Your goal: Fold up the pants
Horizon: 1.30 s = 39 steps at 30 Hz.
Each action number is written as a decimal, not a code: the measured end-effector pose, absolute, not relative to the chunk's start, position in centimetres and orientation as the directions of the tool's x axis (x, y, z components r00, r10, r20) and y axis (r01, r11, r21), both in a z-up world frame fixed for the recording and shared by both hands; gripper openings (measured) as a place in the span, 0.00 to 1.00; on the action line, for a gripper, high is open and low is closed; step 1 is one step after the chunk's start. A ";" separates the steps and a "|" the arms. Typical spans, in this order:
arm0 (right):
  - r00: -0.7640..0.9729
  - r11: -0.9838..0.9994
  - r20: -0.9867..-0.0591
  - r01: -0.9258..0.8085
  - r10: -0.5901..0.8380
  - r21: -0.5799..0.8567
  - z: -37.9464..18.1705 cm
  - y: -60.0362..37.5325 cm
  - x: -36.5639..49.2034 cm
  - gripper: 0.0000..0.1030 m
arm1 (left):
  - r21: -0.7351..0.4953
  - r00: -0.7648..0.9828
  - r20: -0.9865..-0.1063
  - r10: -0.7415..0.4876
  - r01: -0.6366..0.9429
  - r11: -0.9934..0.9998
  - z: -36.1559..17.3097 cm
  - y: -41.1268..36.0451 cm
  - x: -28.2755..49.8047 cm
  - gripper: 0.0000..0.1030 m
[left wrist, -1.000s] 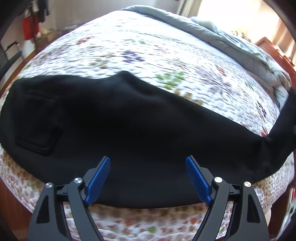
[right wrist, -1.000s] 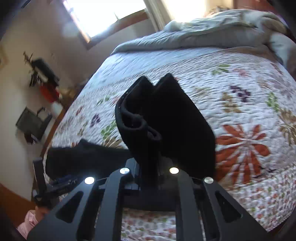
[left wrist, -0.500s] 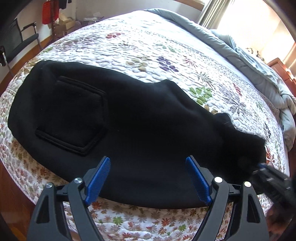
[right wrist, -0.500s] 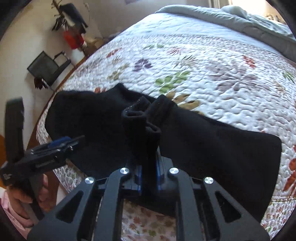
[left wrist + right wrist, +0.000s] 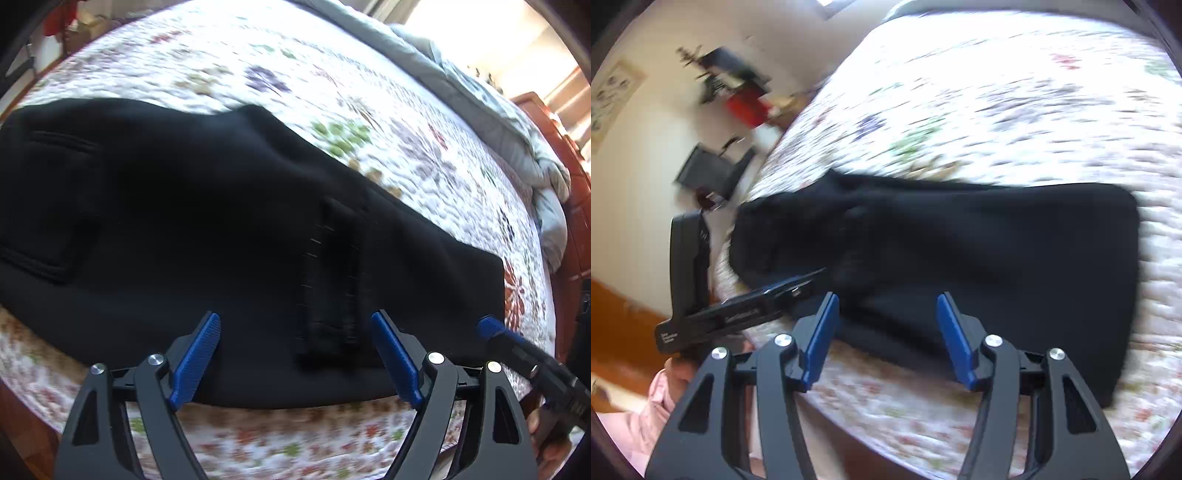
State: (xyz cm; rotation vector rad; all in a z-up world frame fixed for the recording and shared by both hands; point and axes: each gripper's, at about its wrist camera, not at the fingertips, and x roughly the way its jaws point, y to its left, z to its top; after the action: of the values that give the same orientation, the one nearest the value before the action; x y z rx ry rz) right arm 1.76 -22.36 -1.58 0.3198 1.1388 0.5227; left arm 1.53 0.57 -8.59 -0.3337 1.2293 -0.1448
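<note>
Black pants (image 5: 207, 229) lie flat along the near edge of the bed, with a back pocket (image 5: 48, 206) at the left and the leg ends folded back over the middle, their cuffs (image 5: 332, 280) on top. My left gripper (image 5: 295, 354) is open and empty, hovering over the pants' near edge by the cuffs. In the right wrist view the pants (image 5: 979, 266) form a folded dark slab. My right gripper (image 5: 884, 336) is open and empty above their near edge. The left gripper (image 5: 790, 288) shows there at the left, and the right gripper's fingertip (image 5: 491, 328) shows at the right of the left wrist view.
A floral quilt (image 5: 369, 110) covers the bed. A grey duvet (image 5: 517, 147) is bunched along the far side by a wooden headboard (image 5: 580, 229). A black chair (image 5: 709, 173) and a red bag (image 5: 750, 107) stand by the wall beyond the bed.
My right gripper carried the leg ends leftward over the pants, laid them down and opened. The fold now lies flat. My left gripper stayed open near the pants' edge.
</note>
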 end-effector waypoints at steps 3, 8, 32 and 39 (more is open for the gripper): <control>0.364 0.857 -0.778 -0.146 0.512 0.495 -1.5 -26.2 1.2 0.56 | -0.333 0.303 -0.905 -0.300 -0.061 0.941 -9.5 -1.3 2.3 0.82; 0.387 0.858 -0.779 -0.069 0.492 0.508 -2.4 -29.6 0.2 0.56 | -0.262 0.301 -0.926 -0.228 -0.076 0.962 -9.9 -3.0 2.5 0.40; 0.292 0.868 -0.826 -0.027 0.482 0.496 -5.7 -28.8 2.9 0.54 | -0.210 0.407 -0.901 -0.152 -0.101 0.972 -6.8 3.2 0.5 0.31; 0.377 0.888 -0.813 -0.060 0.444 0.456 -2.2 -29.7 6.1 0.55 | -0.326 0.473 -0.827 -0.302 0.034 0.945 -2.8 0.8 2.5 0.33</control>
State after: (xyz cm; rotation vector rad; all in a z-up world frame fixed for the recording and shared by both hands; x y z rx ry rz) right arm 6.13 -29.70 -2.18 0.3818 1.1459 0.3325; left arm 2.52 0.82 -2.83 -0.2805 1.0612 -0.2094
